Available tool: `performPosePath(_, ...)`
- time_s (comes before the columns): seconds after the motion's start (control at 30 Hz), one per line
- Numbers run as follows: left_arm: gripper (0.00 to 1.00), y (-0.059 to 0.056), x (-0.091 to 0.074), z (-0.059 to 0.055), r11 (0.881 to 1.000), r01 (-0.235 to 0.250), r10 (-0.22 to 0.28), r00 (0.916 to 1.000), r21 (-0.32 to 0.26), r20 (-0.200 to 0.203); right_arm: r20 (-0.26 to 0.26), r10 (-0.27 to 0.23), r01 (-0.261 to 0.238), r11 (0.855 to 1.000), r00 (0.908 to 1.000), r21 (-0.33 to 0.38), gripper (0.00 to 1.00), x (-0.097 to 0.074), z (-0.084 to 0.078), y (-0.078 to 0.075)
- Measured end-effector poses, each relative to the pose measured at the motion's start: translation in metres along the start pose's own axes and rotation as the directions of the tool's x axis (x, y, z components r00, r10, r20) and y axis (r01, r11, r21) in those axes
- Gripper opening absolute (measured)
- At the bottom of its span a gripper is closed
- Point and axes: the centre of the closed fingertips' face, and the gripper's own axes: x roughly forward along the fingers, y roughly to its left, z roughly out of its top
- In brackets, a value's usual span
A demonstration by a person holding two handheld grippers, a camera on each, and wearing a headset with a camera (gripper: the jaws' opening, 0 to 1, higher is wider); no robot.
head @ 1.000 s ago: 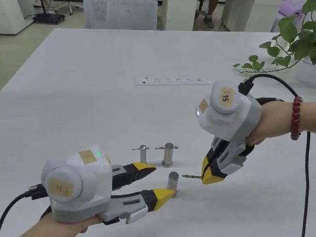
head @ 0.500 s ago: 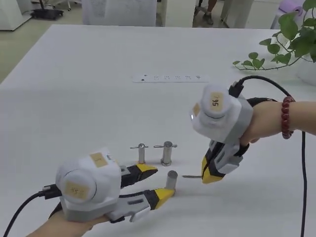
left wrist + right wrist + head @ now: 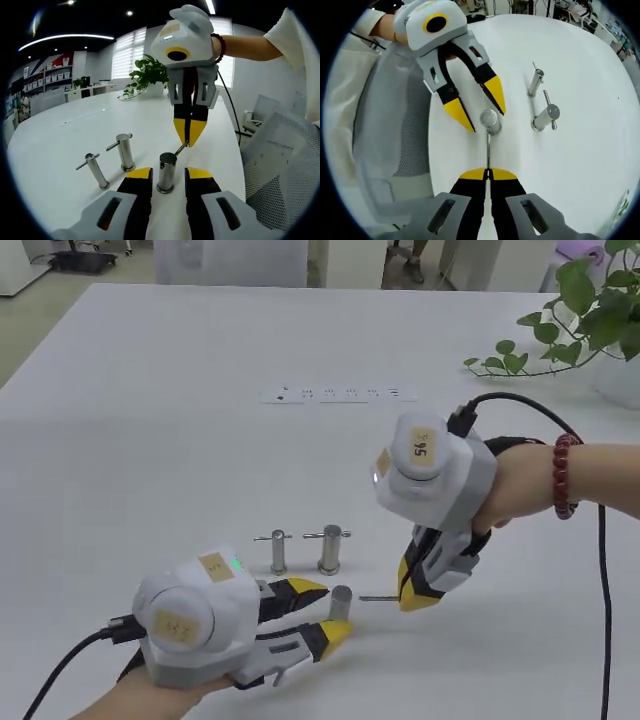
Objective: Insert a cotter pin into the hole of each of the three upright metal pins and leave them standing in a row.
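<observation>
- Metal pins [image 3: 329,548], three of them, stand upright near the front of the white table [image 3: 140,420]. I judge the task about two-thirds done. One insertion is left, and then the row needs tidying, since the third pin stands in front of the other two rather than in line with them.
- Left gripper [image 3: 329,611] is held wide open, its yellow tips on either side of the third metal pin [image 3: 341,602]. The left gripper view shows a gap at each side, so it seems to guard the pin rather than clamp it.
- Right gripper [image 3: 408,597] has its jaws pressed together on one end of the loose cotter pin [image 3: 377,597], aiming it level at the third metal pin.
- Rear pair [image 3: 278,552] each carry a cotter pin through the head, sticking out sideways.
- Third metal pin has nothing through it as far as I can see.
- Loose cotter pin reaches the third pin's side just under its top in the right gripper view. I cannot tell whether its tip has entered the hole.
</observation>
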Motion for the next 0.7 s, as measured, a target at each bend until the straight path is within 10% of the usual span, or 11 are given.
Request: performPosePath(0.7,0.12,0.0001,0.0061,-0.0059,1.0,0.003,-0.002,0.9999,0.01,-0.012,0.024,0.015,-0.015,1.0,0.9996,0.001,0.03,0.0029,0.0096,0.0037)
